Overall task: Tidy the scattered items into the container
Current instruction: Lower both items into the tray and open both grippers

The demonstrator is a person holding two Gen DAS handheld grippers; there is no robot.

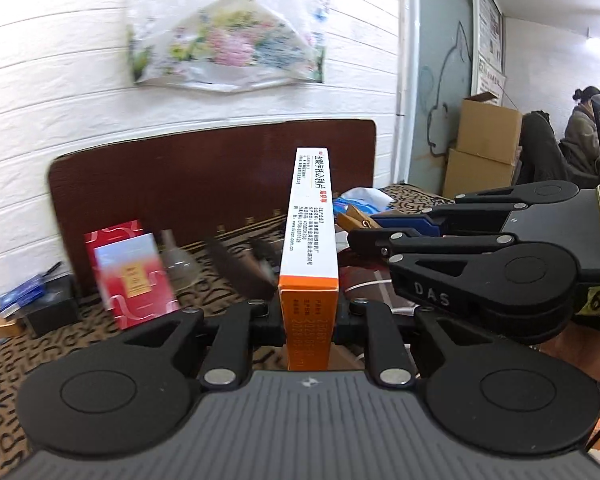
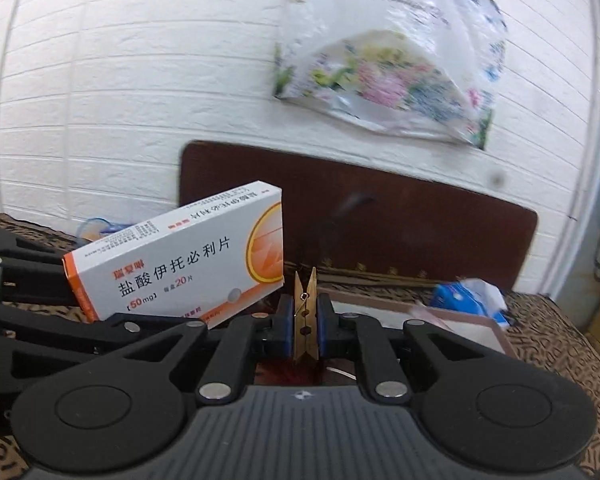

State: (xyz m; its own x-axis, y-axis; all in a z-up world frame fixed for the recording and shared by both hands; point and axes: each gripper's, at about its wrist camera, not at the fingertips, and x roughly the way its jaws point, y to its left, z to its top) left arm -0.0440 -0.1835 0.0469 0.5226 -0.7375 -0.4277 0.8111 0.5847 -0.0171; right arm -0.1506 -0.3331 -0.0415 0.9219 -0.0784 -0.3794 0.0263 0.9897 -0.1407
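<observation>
The left hand-held gripper (image 1: 309,312) clamps the medicine box (image 1: 309,240) edge-up, long axis pointing away; the right hand-held gripper (image 2: 305,326) pinches a wooden clothespin (image 2: 305,316) upright; the shallow box container (image 2: 452,326) lies just ahead-right of the right one, nearer it.

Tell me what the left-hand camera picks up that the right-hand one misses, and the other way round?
Only the left view shows the red packet leaning by the dark headboard, the stacked cardboard boxes and a seated person. Only the right view shows the pill box's printed front and the shallow tray behind the tongs. Both show the left tongs shut on the pill box, the right tongs shut on the wooden clothespin, and the floral bag on the wall.
</observation>
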